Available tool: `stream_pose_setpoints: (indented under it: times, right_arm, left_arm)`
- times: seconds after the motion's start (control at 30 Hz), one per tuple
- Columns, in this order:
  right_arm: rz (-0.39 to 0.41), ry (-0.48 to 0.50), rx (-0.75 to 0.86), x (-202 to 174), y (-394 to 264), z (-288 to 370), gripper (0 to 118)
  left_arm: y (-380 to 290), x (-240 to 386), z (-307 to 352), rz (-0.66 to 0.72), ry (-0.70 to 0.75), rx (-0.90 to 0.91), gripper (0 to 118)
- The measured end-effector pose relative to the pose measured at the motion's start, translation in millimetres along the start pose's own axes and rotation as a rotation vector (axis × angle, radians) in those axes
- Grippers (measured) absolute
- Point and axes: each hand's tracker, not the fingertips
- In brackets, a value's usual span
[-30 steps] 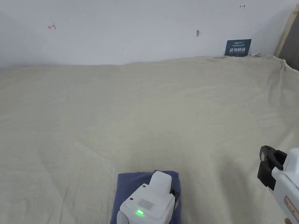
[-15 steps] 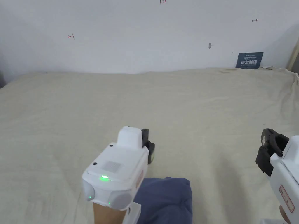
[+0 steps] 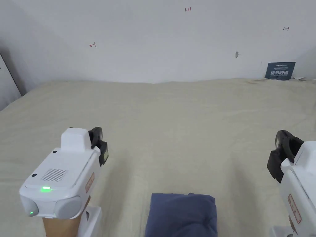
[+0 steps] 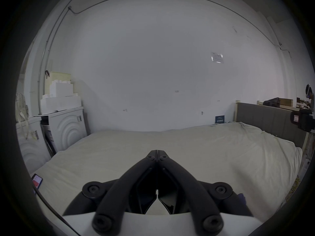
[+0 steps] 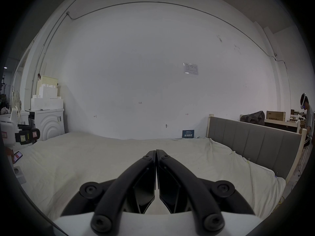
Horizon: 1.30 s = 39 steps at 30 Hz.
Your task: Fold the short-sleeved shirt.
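With the navy shirt (image 3: 180, 214) lying as a compact folded block on the cream bedsheet (image 3: 191, 123), near the front edge, I'm holding both tools clear of it. I'm keeping the left gripper (image 3: 99, 145) and right gripper (image 3: 279, 155) pinched closed on nothing, either side of the bundle. I'm judging the fold done, so I'm avoiding snagging an edge.

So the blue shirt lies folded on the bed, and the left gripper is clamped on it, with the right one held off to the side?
Not quite. In the head view the left gripper is off the folded blue shirt, which lies on the bed. Its jaws are shut on nothing. The right gripper is off to the side.
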Motion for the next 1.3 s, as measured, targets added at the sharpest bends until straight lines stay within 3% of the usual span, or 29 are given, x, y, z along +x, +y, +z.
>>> stream_pose_setpoints:
  times: [0.73,1.3]
  right_arm:
    - [-0.001,0.03,-0.034,-20,-12,-13,0]
    - [-0.033,0.156,-0.458,-86,-141,-36,0]
  left_arm:
    - [-21,-10,1,0.027,0.019,-0.042,0]
    - [-46,-8,-5,0.043,-0.008,-0.123,0]
